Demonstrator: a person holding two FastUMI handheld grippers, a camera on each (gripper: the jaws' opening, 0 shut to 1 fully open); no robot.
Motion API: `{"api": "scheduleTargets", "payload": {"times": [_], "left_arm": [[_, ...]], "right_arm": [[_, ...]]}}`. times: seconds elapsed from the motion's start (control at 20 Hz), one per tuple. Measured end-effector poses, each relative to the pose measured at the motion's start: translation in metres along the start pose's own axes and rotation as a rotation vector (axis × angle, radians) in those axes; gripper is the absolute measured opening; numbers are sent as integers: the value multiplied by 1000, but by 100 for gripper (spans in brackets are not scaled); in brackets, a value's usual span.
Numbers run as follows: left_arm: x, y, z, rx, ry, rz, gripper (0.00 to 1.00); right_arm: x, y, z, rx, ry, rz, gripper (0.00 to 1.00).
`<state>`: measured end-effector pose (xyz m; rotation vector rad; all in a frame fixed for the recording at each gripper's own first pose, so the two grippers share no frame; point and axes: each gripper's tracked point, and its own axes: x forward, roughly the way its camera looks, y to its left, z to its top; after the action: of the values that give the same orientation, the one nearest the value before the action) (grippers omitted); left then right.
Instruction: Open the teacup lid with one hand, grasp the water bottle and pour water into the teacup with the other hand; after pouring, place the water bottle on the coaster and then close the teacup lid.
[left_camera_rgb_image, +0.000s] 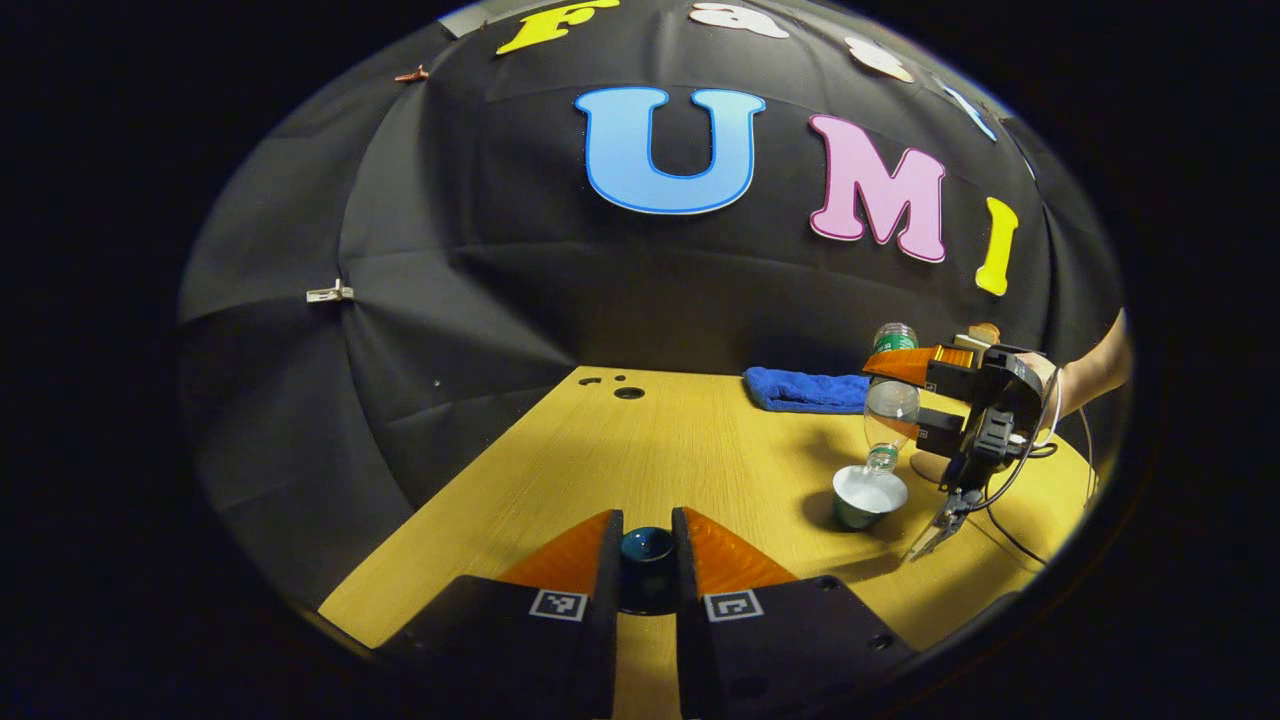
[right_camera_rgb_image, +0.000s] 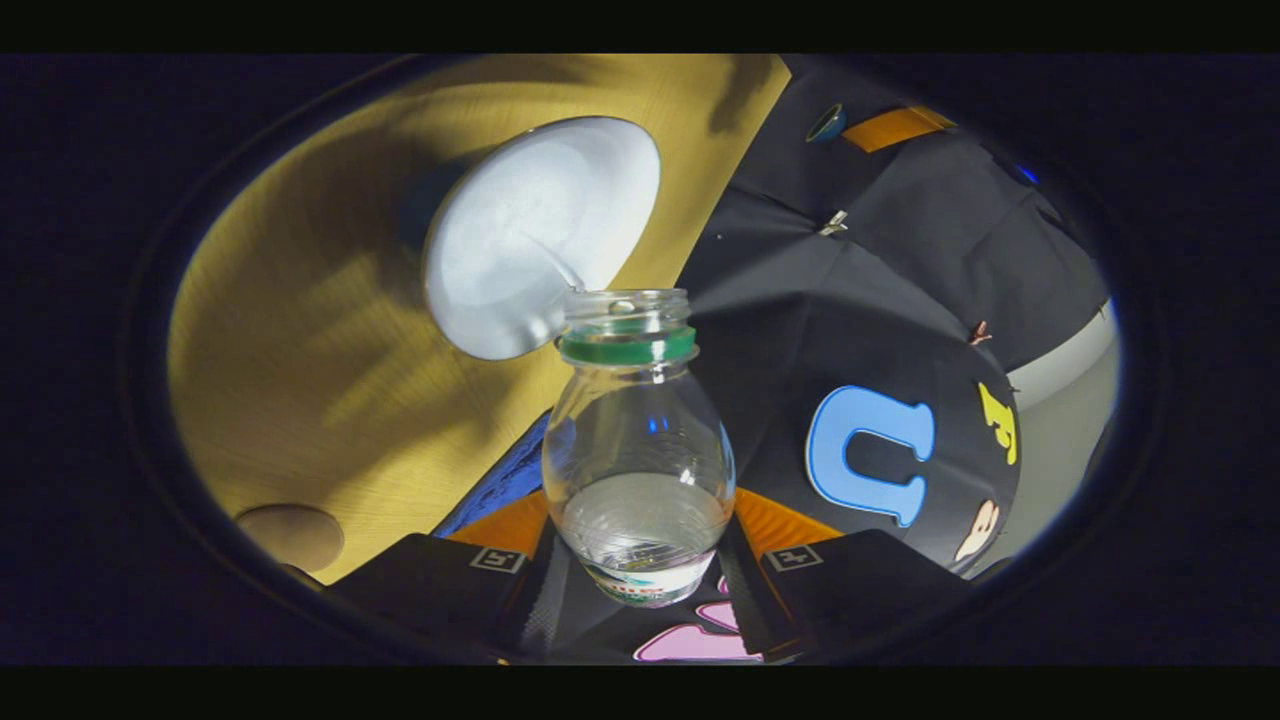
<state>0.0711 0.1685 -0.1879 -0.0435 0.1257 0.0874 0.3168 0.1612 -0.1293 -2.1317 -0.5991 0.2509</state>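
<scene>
Pinched between our left gripper's fingers sits the lid; our right gripper clamps the bottle, so we keep its mouth over the teacup near the desk's right edge, tilting gently.

1. I'm working in a recording booth, not a home: black cloth hangs as the wall behind and beside the tabletop, pinned with metal clips.
2. The tabletop is pale wood with cable holes near its far edge, like a desk.
3. Square printed markers sit on my fingers, which points to a data-collection setup.
</scene>
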Motion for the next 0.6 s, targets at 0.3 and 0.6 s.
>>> {"api": "scheduleTargets", "payload": {"times": [0.3, 0.6], "left_arm": [[-7, -3, -8, -1, 8, 2, 28], [-11, -5, -10, -12, 3, 19, 28]], "right_arm": [[-3, 2, -2, -4, 7, 12, 71], [-9, 7, 5, 66, 32, 30, 71]]}}
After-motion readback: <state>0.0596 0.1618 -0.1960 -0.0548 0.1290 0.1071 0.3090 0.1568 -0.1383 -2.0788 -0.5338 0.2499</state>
